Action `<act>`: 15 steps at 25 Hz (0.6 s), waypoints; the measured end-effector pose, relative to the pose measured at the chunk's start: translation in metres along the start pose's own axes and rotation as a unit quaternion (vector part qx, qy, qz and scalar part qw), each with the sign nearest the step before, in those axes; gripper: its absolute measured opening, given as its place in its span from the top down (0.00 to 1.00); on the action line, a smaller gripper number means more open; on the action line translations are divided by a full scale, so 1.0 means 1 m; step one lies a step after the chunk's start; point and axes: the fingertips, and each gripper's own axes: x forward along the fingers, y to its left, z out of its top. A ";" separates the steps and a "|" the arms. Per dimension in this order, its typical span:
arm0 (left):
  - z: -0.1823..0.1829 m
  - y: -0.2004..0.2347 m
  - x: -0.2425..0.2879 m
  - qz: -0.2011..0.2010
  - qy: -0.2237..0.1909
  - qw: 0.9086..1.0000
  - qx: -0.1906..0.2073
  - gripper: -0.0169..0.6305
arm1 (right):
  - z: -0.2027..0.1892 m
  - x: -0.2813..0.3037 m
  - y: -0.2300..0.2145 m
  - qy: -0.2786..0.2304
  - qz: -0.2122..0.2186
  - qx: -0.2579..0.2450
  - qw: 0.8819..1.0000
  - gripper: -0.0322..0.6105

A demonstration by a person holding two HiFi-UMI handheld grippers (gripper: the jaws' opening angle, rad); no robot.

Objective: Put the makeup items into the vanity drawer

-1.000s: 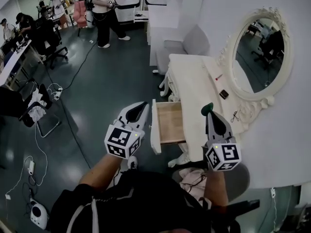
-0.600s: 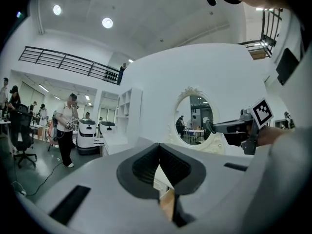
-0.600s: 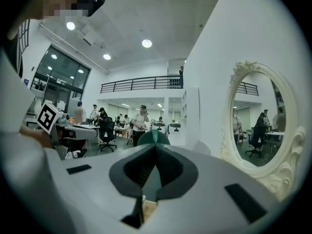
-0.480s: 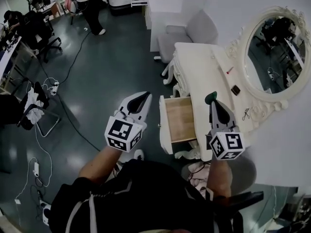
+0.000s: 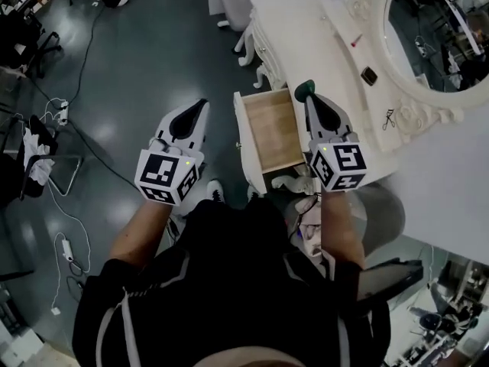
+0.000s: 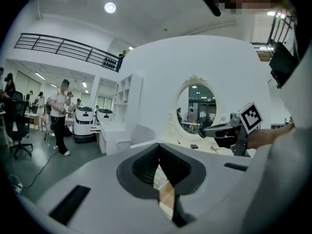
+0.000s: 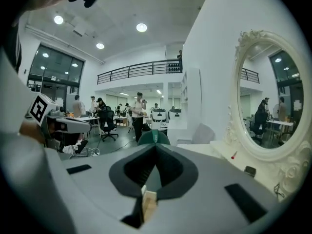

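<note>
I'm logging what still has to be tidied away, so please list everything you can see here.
vanity table: one, white, top of the head view
drawer: one, white with a wooden inside, pulled open, nothing visible in it
mirror: one, oval, white ornate frame, at the vanity's back
red stick: one, on the vanity top
small dark item: one, on the vanity top near the mirror
thin dark tool: one, by the mirror's base
stool: one, grey, beside the vanity
green item: one, at the right tongs' tip
left tongs: shut, empty, over the floor left of the drawer
right tongs: shut on the green item, beside the drawer
</note>
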 end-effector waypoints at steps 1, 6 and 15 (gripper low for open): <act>-0.005 -0.001 0.003 0.005 0.005 1.000 -0.004 0.97 | -0.008 0.005 -0.002 0.008 0.006 0.002 1.000 0.94; -0.028 -0.011 0.014 0.030 0.022 0.999 -0.014 0.97 | -0.045 0.033 -0.012 0.041 0.027 0.007 0.999 0.94; -0.080 -0.005 0.015 0.092 0.061 0.993 -0.043 0.97 | -0.142 0.093 -0.014 0.129 0.062 0.022 0.990 0.94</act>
